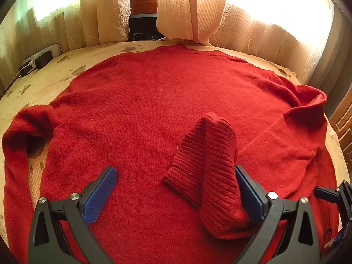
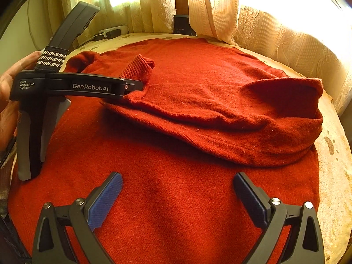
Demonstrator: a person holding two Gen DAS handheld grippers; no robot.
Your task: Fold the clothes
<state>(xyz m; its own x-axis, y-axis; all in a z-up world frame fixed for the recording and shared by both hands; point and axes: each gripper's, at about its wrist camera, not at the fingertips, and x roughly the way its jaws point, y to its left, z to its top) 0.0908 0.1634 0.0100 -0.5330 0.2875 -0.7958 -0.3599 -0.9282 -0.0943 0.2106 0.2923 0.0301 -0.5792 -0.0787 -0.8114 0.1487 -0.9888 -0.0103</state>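
A red knitted sweater (image 1: 143, 110) lies spread flat on a beige cover (image 1: 72, 63). Its right sleeve (image 2: 220, 114) is folded across the body. The sleeve's ribbed cuff (image 1: 204, 165) lies between the fingers of my left gripper (image 1: 175, 169), which is open. The cuff leans on the right pad (image 1: 248, 189), while the left pad (image 1: 99, 193) stands well apart from it. The other sleeve (image 1: 19, 132) hangs at the left edge. My right gripper (image 2: 177, 175) is open over the sweater's lower part with nothing between its fingers. The right wrist view shows the left gripper (image 2: 136, 85) from the side, held by a hand (image 2: 8, 92).
A white power strip with black chargers (image 1: 41, 57) sits at the far left edge. Pale curtains (image 1: 105, 11) and a cream knitted cloth (image 1: 176, 11) hang behind the sweater. Wooden furniture (image 1: 345, 127) stands at the right. The beige cover (image 2: 334, 154) shows bare to the right.
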